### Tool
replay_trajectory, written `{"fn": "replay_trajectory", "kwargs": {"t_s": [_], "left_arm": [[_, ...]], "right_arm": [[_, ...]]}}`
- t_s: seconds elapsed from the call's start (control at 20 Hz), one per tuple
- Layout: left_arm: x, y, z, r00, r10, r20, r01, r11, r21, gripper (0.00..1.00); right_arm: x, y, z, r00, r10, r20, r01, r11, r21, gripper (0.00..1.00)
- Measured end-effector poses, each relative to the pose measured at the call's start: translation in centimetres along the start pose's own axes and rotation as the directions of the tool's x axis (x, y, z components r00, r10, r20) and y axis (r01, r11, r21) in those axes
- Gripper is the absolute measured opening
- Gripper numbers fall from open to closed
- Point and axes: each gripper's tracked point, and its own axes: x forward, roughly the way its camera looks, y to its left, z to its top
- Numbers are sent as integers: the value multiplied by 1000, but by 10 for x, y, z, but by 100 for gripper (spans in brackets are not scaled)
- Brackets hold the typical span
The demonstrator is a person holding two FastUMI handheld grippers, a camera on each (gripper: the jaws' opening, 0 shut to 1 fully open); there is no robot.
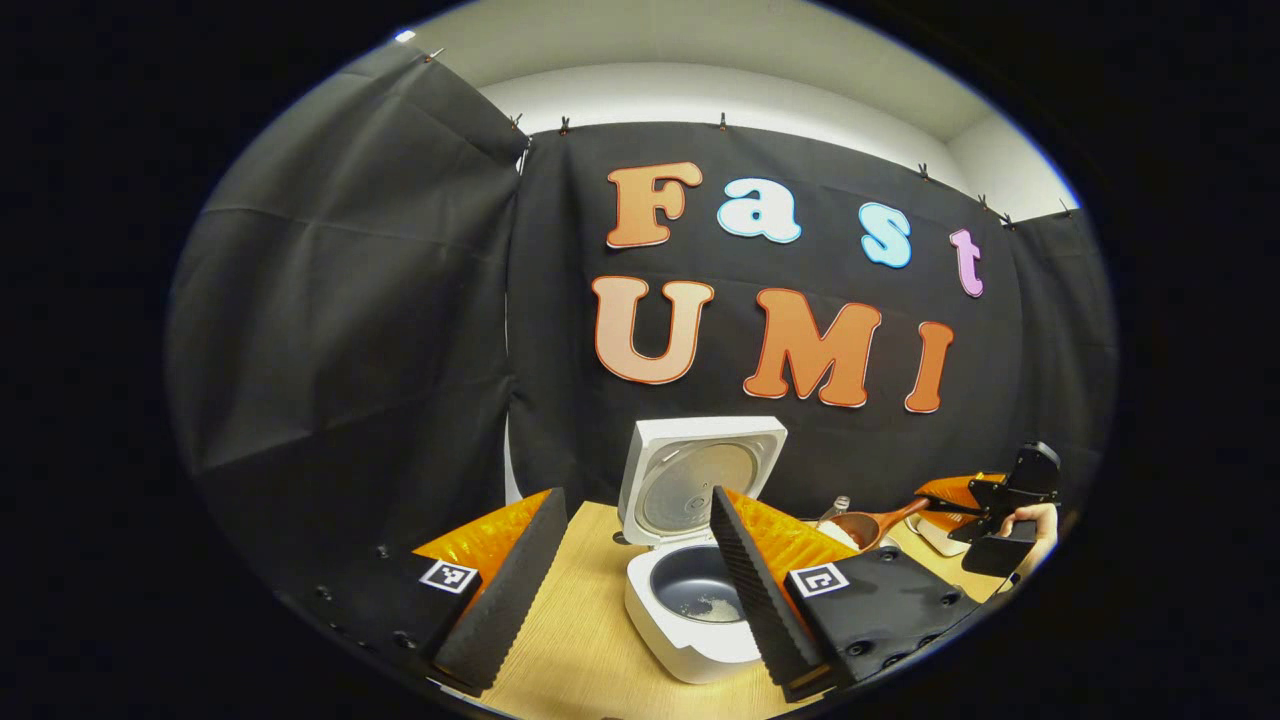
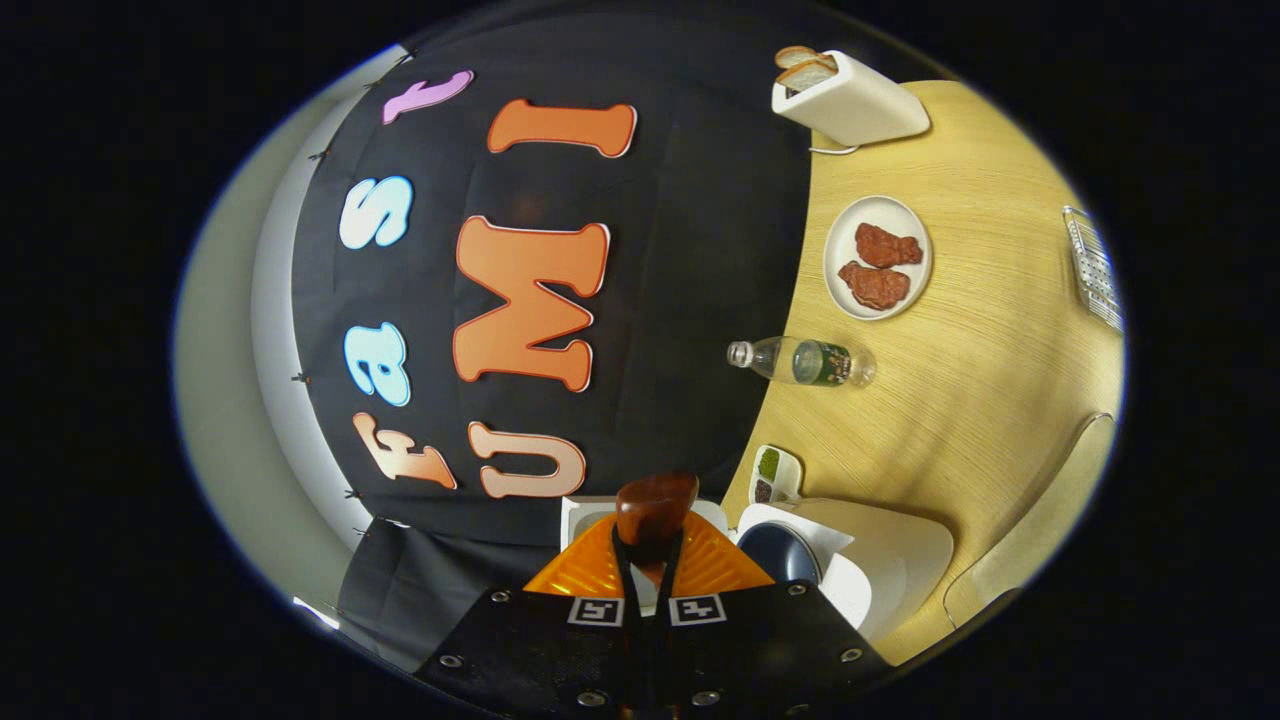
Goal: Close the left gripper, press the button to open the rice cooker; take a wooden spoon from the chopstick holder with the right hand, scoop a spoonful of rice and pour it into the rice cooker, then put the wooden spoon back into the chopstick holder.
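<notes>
The white rice cooker (image 1: 690,640) stands on the wooden table with its lid (image 1: 700,478) raised. A little rice lies in its dark inner pot (image 1: 700,592). My left gripper (image 1: 637,492) is open, with its fingers on either side of the cooker and short of it. My right gripper (image 1: 985,505), held by a hand (image 1: 1040,520), is shut on the handle of the wooden spoon (image 1: 868,525). The spoon's bowl hangs just right of the cooker. In the right gripper view, which is rolled on its side, the wooden spoon (image 2: 655,508) sticks out past my right gripper (image 2: 650,555), beside the rice cooker (image 2: 880,560).
A toaster (image 2: 850,100) with bread, a white plate (image 2: 838,240) with brown pieces, a lying bottle (image 2: 805,362), a small dish (image 2: 772,475) and a wire rack (image 2: 1095,270) stand on the table (image 2: 980,400). A pale curved rim (image 2: 1040,530) shows near the cooker.
</notes>
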Motion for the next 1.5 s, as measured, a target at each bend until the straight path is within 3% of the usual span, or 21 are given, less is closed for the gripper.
{"fn": "replay_trajectory", "kwargs": {"t_s": [0.3,0.6,1.05,1.5], "left_arm": [[10,0,-5,1000,-16,-14,16,1000,3,98],[13,2,-9,999,-25,-20,25,1000,-18,98],[11,17,-15,1000,0,-28,-1,999,-32,98],[8,21,-17,999,0,-32,-1,999,-33,98]], "right_arm": [[28,37,-7,999,43,23,-40,990,-132,2],[42,58,-18,996,75,44,-58,950,-308,2],[62,53,-39,997,70,41,-42,884,-466,2],[66,54,-48,996,75,45,-38,839,-543,2]]}}
